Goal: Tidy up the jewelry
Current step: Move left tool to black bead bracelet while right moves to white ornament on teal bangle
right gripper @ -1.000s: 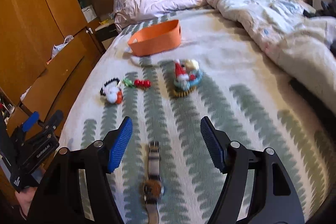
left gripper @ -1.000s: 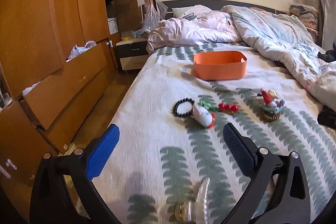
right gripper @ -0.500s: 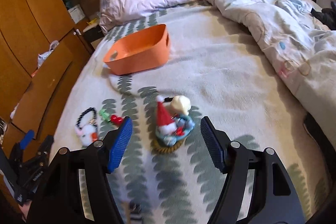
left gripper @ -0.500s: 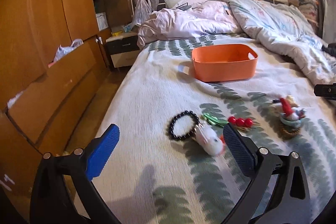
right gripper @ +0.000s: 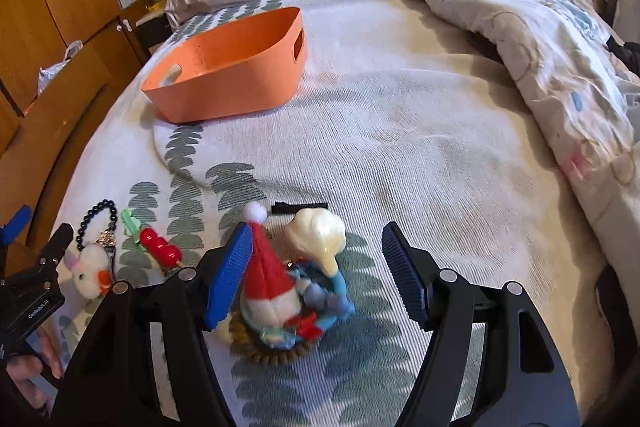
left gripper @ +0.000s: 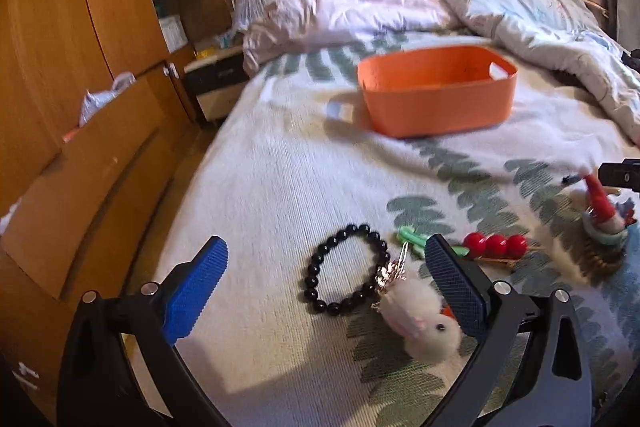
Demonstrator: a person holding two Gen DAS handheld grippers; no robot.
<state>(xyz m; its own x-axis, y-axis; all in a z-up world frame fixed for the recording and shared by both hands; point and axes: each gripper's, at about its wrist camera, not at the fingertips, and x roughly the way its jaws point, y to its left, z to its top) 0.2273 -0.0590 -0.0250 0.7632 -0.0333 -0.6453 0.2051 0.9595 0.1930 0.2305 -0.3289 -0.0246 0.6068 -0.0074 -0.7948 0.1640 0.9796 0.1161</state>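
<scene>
The black beaded bracelet point(left gripper: 347, 270) lies flat on the leaf-patterned bedspread point(left gripper: 272, 195), between the wide-spread fingers of the left gripper point(left gripper: 326, 281), its clasp end touching a white plush bunny charm point(left gripper: 420, 319) beside the inner finger; it seems framed for a pick. The right gripper point(right gripper: 316, 275), fingers also wide and empty, straddles a cluster of a red-hatted gnome figure point(right gripper: 268, 279), pearly shell point(right gripper: 318, 237) and blue ring. Beyond both fingers, well apart, stands the orange plastic bin point(right gripper: 228, 67), probably the destination.

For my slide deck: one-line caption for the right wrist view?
Open right hand-held gripper straddling a Santa-hat trinket pile on the bed, orange bin beyond.
</scene>
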